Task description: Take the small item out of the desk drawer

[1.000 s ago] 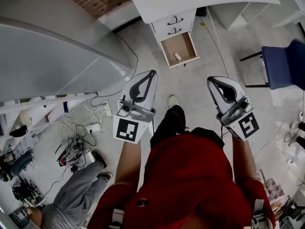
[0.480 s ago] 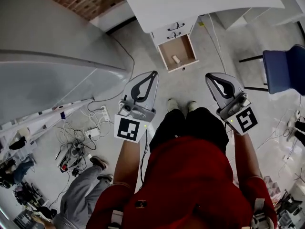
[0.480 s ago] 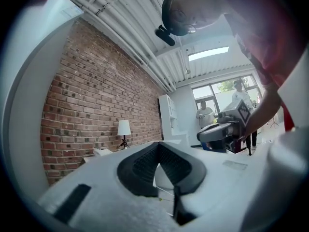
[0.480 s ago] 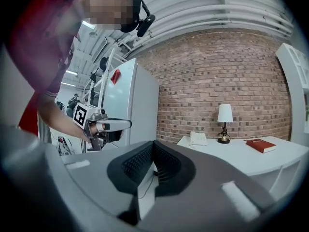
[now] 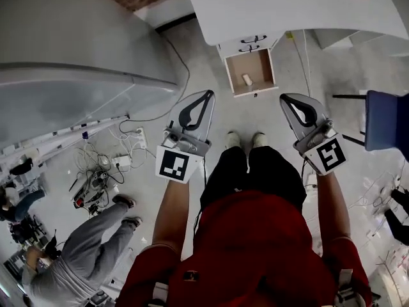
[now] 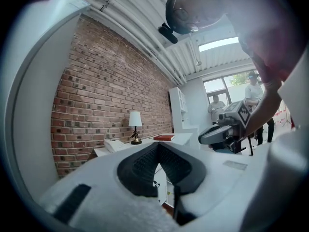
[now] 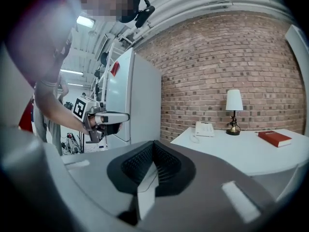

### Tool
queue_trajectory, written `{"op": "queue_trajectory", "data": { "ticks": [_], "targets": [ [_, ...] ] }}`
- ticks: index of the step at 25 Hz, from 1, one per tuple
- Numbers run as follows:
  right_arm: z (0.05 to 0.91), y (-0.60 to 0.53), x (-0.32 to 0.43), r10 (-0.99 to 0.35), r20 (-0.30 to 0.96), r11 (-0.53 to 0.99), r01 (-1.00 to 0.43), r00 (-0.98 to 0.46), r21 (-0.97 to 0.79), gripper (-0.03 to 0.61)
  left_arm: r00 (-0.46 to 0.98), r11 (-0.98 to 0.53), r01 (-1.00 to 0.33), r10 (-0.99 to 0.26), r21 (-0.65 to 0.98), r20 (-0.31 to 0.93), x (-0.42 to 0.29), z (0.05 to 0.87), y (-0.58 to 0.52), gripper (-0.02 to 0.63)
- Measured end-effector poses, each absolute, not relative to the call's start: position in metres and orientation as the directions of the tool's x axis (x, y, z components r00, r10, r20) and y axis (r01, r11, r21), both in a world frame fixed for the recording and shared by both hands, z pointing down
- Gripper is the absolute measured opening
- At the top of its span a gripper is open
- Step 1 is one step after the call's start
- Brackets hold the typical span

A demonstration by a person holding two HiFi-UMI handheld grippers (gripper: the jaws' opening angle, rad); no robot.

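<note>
The white desk [image 5: 300, 8] stands ahead at the top of the head view. Its lowest drawer [image 5: 236, 80] is pulled open, and a small pale item [image 5: 246, 79] lies inside on the brown bottom. My left gripper [image 5: 208, 94] and right gripper [image 5: 285, 98] are held out side by side over the floor, well short of the drawer. Both are shut with nothing between the jaws. In the left gripper view the left gripper [image 6: 158, 147] points toward the desk [image 6: 181, 139]. The right gripper [image 7: 153, 145] also faces the desk [image 7: 241, 153].
A blue chair [image 5: 387, 120] stands at the right. A big white curved cabinet [image 5: 77, 43] fills the left, with cables and power strips [image 5: 102, 171] on the floor. A person in grey trousers [image 5: 83, 254] is at lower left. A lamp [image 7: 234, 105], telephone [image 7: 204, 128] and red book [image 7: 274, 137] are on the desk.
The person has stepped toward the desk, feet now side by side, and the view has shifted so the open drawer sits more to the right. Both grippers stay shut and level.
</note>
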State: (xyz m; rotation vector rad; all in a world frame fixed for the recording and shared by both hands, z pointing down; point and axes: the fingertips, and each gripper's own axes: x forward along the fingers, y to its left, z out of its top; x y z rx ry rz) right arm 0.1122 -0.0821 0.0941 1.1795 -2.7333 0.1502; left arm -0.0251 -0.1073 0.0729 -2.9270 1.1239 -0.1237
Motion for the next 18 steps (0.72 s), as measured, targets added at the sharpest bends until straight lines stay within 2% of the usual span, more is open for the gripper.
{"op": "queue_trajectory", "data": {
  "ticks": [8,18],
  "targets": [
    [0.116,-0.104,0.132,-0.648,0.188,0.743,-0.667,-0.739,-0.061,0.012,0.663,-0.666,-0.746,-0.745,-0.019,0.078,-0.014,0.081,-0.127,0.0],
    [0.209,-0.136,0.125,-0.584,0.296,0.786,-0.618,-0.756,-0.027,0.012,0.687,-0.697,-0.714,-0.716,-0.068,0.123,-0.006,0.16,-0.153,0.0]
  ]
}}
